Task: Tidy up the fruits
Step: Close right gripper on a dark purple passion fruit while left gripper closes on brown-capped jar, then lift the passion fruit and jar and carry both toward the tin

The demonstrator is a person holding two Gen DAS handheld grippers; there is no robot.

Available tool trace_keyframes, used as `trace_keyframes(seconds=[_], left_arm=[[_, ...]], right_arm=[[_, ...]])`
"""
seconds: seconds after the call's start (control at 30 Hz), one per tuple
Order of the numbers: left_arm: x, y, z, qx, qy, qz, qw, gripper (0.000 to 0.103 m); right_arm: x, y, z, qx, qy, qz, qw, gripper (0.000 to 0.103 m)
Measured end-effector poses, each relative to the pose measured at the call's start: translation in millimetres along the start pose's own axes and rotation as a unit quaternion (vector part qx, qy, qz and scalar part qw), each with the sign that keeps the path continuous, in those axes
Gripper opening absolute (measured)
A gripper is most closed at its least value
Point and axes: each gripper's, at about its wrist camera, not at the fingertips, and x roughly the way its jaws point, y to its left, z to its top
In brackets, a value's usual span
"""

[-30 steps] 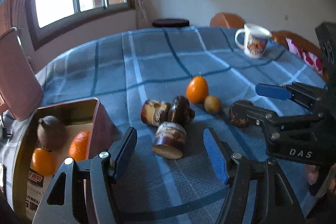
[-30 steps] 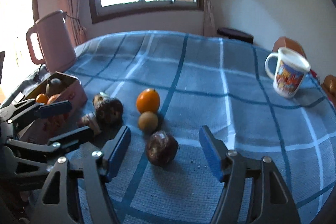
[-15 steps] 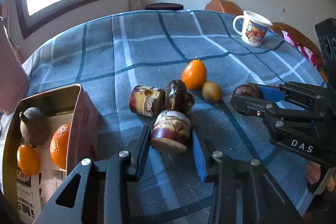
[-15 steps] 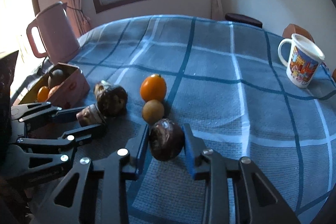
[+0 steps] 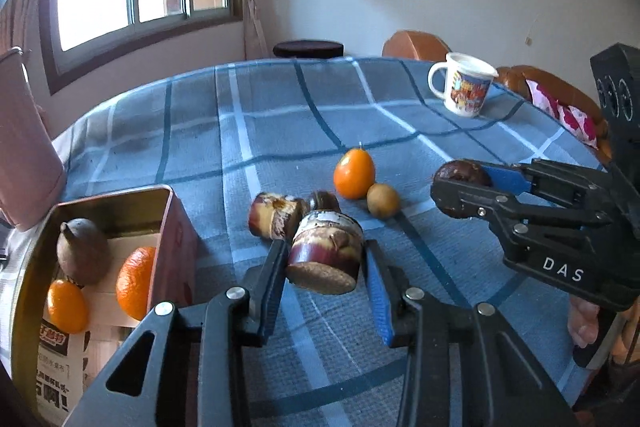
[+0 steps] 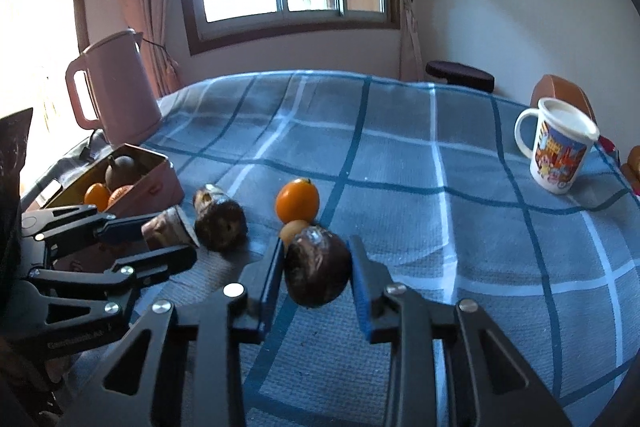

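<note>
My left gripper is shut on a purple-brown cut chunk and holds it just above the cloth. My right gripper is shut on a dark brown round fruit, also lifted; that fruit also shows in the left wrist view. On the table lie an orange fruit, a small brown-green fruit, another cut chunk and a dark fruit. A pink tin box at the left holds a brown pear-shaped fruit and two orange fruits.
A printed mug stands at the far right of the blue checked tablecloth. A pink kettle stands behind the box. Chairs sit beyond the table's far edge.
Both grippers went from open around their pieces to shut on them, then lifted them off the cloth.
</note>
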Motion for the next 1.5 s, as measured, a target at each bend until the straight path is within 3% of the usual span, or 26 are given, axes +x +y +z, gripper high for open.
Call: trace_keyframes(seconds=[0.7,1.5], left_arm=[[-30.8,10.8,-5.2,-0.033,-0.083,0.032,0.9955,0.04],[-51.7,9.0,-9.8,-0.039,-0.139,0.059,0.9877,0.04]], right_arm=[[-20.7,4.5,-2.5,-0.012,-0.057,-0.005,0.998,0.035],[-39.3,7.1,-6.2,-0.026,-0.108,-0.003,0.994,0.035]])
